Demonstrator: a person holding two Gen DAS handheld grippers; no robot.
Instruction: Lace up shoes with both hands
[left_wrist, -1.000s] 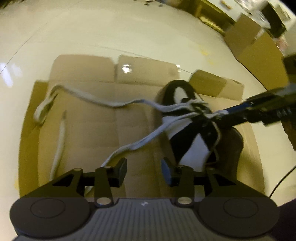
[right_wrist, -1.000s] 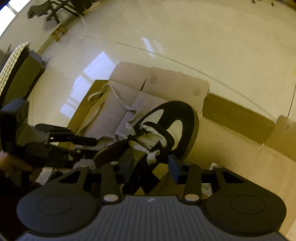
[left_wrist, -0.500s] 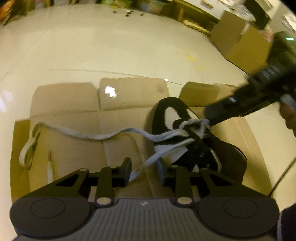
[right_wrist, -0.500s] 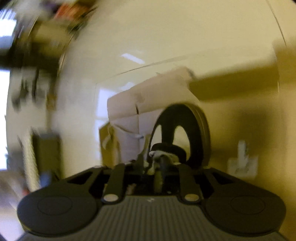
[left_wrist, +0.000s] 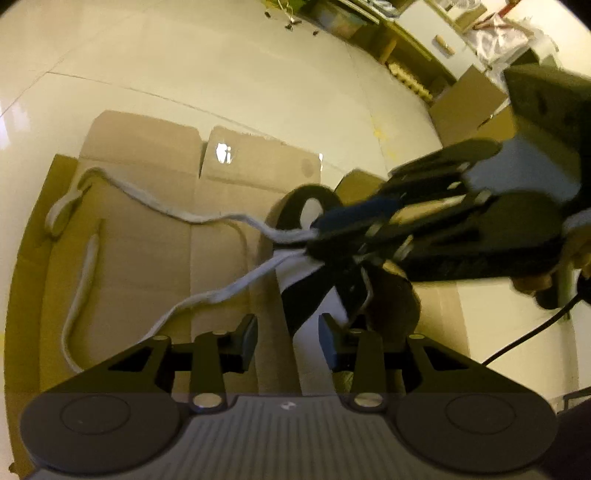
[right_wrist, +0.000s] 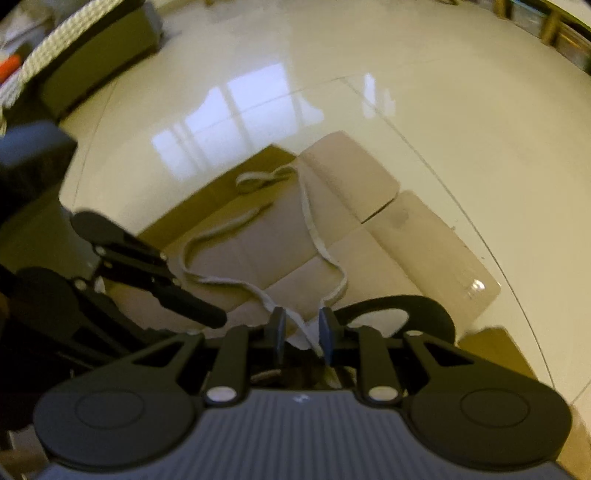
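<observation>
Right wrist: lace (right_wrist: 306, 328) between claw (right_wrist: 301, 334) fingers.

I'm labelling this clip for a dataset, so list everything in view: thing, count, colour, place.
shoe: one, black and white, on the cardboard.
shoelace: one, white, trailing from the shoe across the cardboard.
flattened cardboard: one sheet, brown, on the floor.
floor: glossy cream tiles.
cardboard boxes: several, brown, far right.
left claw: black, opening, nothing between its fingers.
right claw: black, closing around the shoelace at the shoe.
hand: one, gripping the right claw's handle.
</observation>
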